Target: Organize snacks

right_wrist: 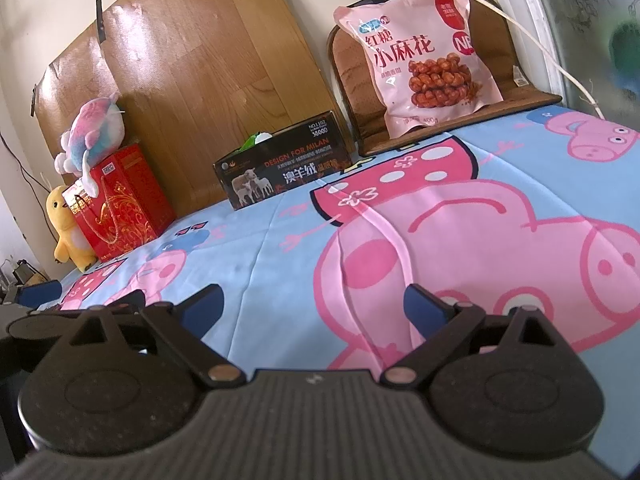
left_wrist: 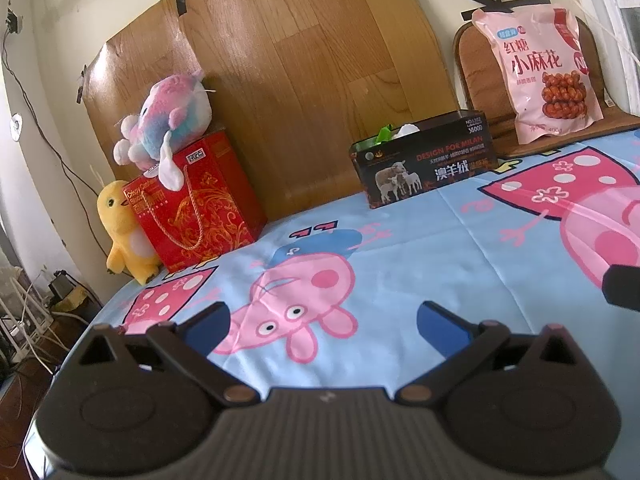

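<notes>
Peppa Pig tablecloth point(left_wrist: 400, 248): covering the table. Pink fried-dough-twist snack bag point(right_wrist: 420, 60): leaning upright against a chair back point(right_wrist: 344, 60) at 1 o'clock. Red gift bag point(left_wrist: 196, 200): sitting at 10 o'clock, carrying a plush toy point(left_wrist: 168, 120). Black box point(left_wrist: 428, 160): lying at 12 o'clock. Left gripper point(left_wrist: 324, 320), right gripper point(right_wrist: 314, 306): hovering wide open, gripping nothing.

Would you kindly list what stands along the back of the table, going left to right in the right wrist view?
Yellow plush chick → red gift bag with gold pattern → black cardboard box printed with sheep → pink snack bag of fried dough twists.
</notes>
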`<action>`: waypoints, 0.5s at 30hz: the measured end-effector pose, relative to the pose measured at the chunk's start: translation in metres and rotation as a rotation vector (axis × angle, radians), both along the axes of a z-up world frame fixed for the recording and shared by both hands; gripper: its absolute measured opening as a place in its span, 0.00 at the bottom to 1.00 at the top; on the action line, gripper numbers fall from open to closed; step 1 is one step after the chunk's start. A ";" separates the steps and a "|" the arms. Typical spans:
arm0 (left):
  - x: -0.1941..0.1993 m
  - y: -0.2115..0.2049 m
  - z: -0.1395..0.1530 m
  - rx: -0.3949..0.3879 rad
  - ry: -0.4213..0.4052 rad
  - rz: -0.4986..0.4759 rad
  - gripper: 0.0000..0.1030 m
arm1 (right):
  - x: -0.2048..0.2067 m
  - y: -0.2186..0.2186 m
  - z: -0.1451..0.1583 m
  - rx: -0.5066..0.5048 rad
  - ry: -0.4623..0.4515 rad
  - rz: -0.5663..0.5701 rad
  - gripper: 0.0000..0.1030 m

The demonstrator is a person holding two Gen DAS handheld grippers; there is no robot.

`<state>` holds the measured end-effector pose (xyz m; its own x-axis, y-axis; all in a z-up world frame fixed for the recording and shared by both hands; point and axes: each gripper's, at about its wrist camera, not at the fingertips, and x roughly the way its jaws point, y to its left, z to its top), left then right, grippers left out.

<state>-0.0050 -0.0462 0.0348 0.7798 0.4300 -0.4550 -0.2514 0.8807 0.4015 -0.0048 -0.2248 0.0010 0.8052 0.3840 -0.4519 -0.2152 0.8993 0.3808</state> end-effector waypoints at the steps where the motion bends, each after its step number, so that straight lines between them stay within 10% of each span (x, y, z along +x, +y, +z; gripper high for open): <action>1: 0.000 0.000 0.000 0.001 0.000 0.000 1.00 | 0.000 0.000 0.000 0.000 0.000 0.000 0.95; 15: 0.001 0.001 -0.004 -0.010 0.012 -0.007 1.00 | 0.000 -0.001 0.000 0.001 0.001 0.001 0.95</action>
